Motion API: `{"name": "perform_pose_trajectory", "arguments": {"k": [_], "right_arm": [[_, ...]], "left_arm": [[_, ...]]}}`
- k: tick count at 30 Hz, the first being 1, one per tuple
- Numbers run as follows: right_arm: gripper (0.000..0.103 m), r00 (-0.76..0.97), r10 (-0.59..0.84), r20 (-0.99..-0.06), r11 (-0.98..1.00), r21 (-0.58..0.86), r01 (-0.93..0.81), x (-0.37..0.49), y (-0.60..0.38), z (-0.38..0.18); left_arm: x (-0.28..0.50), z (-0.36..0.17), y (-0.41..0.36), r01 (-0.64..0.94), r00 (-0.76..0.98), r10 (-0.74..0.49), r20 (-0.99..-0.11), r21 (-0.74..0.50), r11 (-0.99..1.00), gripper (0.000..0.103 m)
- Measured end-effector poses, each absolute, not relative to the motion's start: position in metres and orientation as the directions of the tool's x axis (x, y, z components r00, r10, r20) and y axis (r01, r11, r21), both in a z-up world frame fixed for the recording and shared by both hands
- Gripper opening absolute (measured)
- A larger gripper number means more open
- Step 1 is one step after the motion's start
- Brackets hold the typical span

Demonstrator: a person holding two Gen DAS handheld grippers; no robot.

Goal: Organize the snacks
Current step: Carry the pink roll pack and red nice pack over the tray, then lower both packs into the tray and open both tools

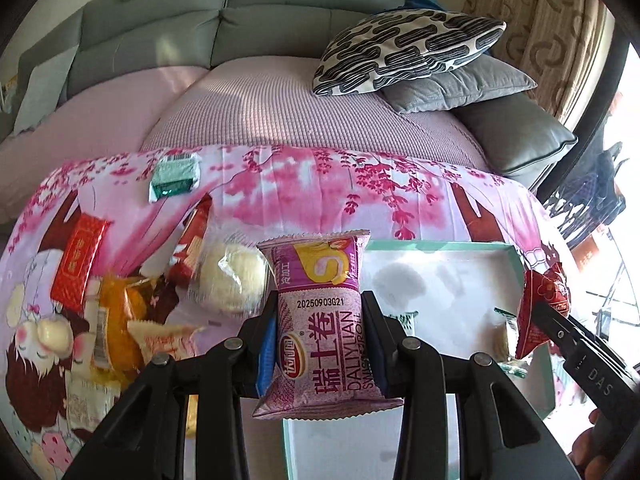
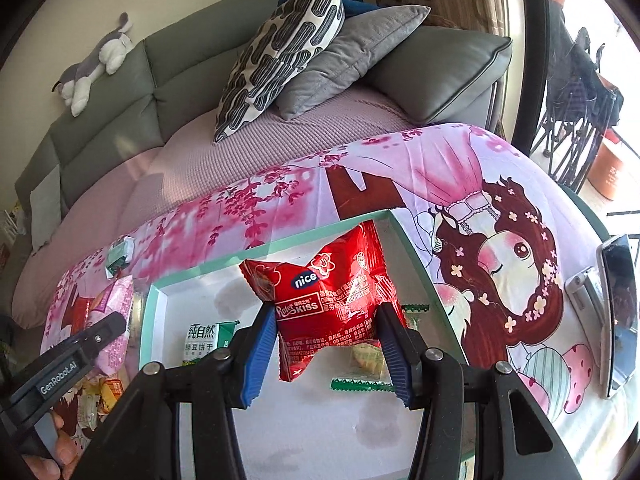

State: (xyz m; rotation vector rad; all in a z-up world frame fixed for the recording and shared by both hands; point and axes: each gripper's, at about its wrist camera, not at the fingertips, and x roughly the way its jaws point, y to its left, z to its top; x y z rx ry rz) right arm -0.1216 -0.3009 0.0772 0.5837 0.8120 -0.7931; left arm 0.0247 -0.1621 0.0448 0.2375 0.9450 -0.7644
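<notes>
Snacks are mid-transfer: the left claw [image 1: 320, 332] is clamped on a purple swiss roll pack [image 1: 318, 320] at the box's [image 1: 440, 245] left edge, while the right claw [image 2: 326, 338] grips a red packet [image 2: 324, 304] above its far-right corner. Next, lower and release both inside.

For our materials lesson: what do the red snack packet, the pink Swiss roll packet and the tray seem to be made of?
Red snack packet: probably metallised plastic film, glossy, with sharp creases and bright glints. Pink Swiss roll packet: plastic film, duller sheen, with crimped serrated end seals. Tray: likely cardboard, matte white inside with a thin mint-green wall and crisp folded corners.
</notes>
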Motion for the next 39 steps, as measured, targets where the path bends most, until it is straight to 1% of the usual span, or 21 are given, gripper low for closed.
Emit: {"name": "perform_pose_trajectory", "arguments": {"k": [3, 8, 14, 19, 23, 26, 31, 33, 35, 39], "right_arm": [[0.054, 0.446, -0.377, -0.812, 0.592, 0.159, 0.79, -0.114, -0.303, 0.07], [0.054, 0.466, -0.357, -0.81, 0.617, 0.17, 0.768, -0.1, -0.308, 0.058], [0.054, 0.468, -0.363, -0.806, 0.631, 0.157, 0.76, -0.086, -0.311, 0.042], [0.054, 0.443, -0.358, -0.822, 0.62, 0.145, 0.771, -0.081, -0.315, 0.029], [0.054, 0.435, -0.365, -0.823, 0.624, 0.131, 0.771, -0.078, -0.315, 0.026], [0.054, 0.424, -0.368, -0.828, 0.631, 0.113, 0.768, -0.076, -0.314, 0.024], [0.059, 0.415, -0.363, -0.834, 0.639, 0.101, 0.762, -0.074, -0.314, 0.024], [0.059, 0.415, -0.36, -0.836, 0.643, 0.1, 0.759, -0.073, -0.314, 0.025], [0.06, 0.411, -0.354, -0.84, 0.643, 0.101, 0.759, -0.073, -0.315, 0.026], [0.063, 0.406, -0.344, -0.847, 0.64, 0.105, 0.761, -0.074, -0.315, 0.028]], "left_arm": [[0.025, 0.036, -0.172, 0.701, 0.358, -0.48, -0.801, -0.109, 0.705, 0.04], [0.022, 0.021, -0.187, 0.737, 0.338, -0.504, -0.795, -0.109, 0.667, 0.04], [0.025, 0.002, -0.197, 0.739, 0.334, -0.475, -0.814, -0.087, 0.668, 0.04], [0.024, -0.008, -0.203, 0.743, 0.345, -0.45, -0.823, -0.054, 0.667, 0.04], [0.025, -0.014, -0.204, 0.74, 0.338, -0.443, -0.83, -0.056, 0.671, 0.04], [0.022, -0.016, -0.206, 0.747, 0.349, -0.434, -0.831, -0.033, 0.664, 0.04], [0.022, -0.017, -0.207, 0.75, 0.34, -0.429, -0.837, -0.034, 0.66, 0.041], [0.023, -0.017, -0.207, 0.75, 0.337, -0.425, -0.84, -0.033, 0.66, 0.044], [0.021, -0.016, -0.207, 0.757, 0.339, -0.424, -0.84, -0.024, 0.653, 0.051], [0.018, -0.011, -0.208, 0.768, 0.341, -0.426, -0.838, -0.012, 0.64, 0.053]]}}
